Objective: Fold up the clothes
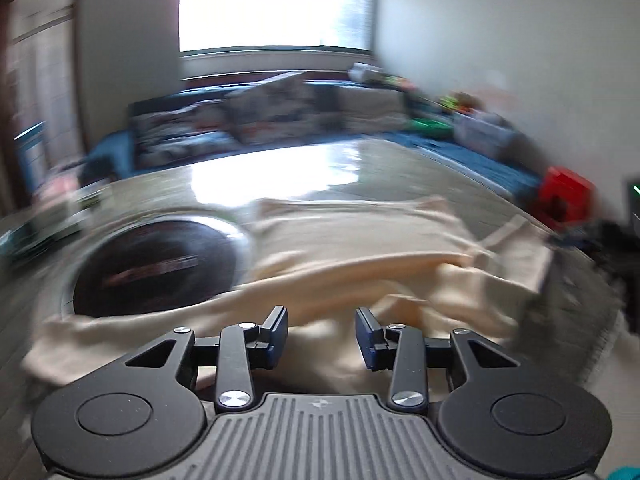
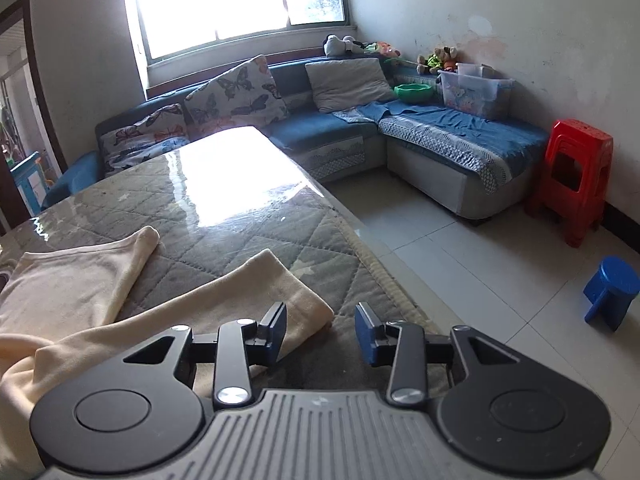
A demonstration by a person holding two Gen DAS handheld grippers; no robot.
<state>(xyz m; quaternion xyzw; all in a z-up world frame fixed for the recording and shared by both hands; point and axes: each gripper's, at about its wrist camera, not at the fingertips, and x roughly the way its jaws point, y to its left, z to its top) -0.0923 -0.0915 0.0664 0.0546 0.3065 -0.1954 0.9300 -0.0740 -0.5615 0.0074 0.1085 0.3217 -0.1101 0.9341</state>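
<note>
Cream garment [image 2: 80, 292] lies spread on my quilted table [image 2: 240, 216], sleeve [image 2: 276, 292] out. Left gripper [image 1: 321, 338] and right gripper [image 2: 321, 334] hover over it, jaws apart, holding nothing, probably lining up a grab.

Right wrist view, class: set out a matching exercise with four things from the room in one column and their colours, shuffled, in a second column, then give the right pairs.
Things:
1. tall stool
2. low stool
3. bowl on the sofa
4. garment on the table

Colours:
A. cream
B. green
C. red
D. blue

Pairs: 1-C, 2-D, 3-B, 4-A
</note>
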